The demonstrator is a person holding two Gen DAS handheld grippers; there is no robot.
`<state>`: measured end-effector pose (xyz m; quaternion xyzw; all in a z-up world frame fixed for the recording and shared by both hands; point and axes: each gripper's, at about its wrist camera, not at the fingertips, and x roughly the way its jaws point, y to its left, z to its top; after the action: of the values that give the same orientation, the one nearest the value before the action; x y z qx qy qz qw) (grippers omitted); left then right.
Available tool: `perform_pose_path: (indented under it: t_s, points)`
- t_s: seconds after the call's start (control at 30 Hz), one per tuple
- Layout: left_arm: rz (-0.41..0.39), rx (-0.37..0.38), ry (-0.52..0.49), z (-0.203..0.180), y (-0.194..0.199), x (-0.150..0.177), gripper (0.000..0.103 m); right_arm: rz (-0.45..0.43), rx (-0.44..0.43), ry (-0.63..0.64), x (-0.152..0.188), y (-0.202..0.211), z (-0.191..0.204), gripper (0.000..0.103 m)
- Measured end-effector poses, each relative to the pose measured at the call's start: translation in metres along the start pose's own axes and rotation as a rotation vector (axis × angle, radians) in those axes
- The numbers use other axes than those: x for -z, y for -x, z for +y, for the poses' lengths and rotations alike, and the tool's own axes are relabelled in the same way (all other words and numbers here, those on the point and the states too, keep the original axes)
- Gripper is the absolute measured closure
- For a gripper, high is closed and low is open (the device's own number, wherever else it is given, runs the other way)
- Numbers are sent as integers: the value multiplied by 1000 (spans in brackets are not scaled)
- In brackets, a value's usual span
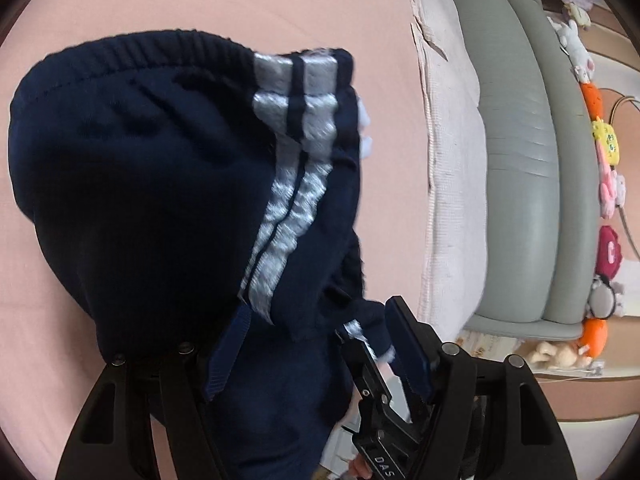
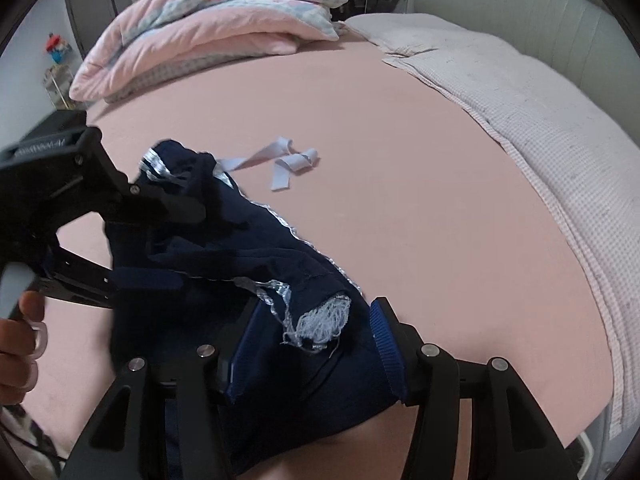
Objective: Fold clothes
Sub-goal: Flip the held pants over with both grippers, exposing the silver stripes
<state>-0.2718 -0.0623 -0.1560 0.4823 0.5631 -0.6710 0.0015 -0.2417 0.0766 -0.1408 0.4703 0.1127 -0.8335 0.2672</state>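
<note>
Navy track pants (image 1: 152, 184) with silver side stripes hang bunched over the pink bed sheet (image 1: 200, 0). Left gripper (image 1: 316, 344): fingers spread, cloth draped between them, pinch not confirmable. Right gripper (image 2: 312, 340): jaws also apart, with navy fabric and a frayed silver patch bulging through the gap. A pale ribbon strip (image 2: 288, 160) lies farther off on the sheet.

Both grippers gripping the navy trousers (image 1: 152, 184), raised above the pink bed.
Left gripper (image 1: 316, 344) jaws parted, cloth bunched between them; right gripper (image 2: 312, 340) jaws apart around a trouser fold, just right of the left. Bare hand (image 2: 18, 344) on the left gripper's handle, left of the trousers.
</note>
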Motion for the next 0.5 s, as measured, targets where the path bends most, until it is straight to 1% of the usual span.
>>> perform_pose_path:
  t_s: [0.07,0.17,0.23,0.33,0.37,0.47,0.5]
  points:
    - [-6,-9,-14,0,-1,1,39,3,6,10,0,-4,2,49]
    - [-12,-25,-25,1,-2,0,47,0,15,22,1,-5,4,50]
    - [-11,-35,-24,2,-3,-1,55,-5,19,30,1,-4,6,56]
    - [-10,-43,-14,4,-4,-3,63,-13,25,43,1,-4,9,63]
    - [-8,-44,-10,5,-4,-4,64,-16,27,47,1,-3,10,64]
    - [-9,-49,-10,6,-4,-5,70,-24,34,60,1,-3,13,78]
    - [-11,-55,-13,6,-4,-6,74,-27,36,64,2,-2,14,87]
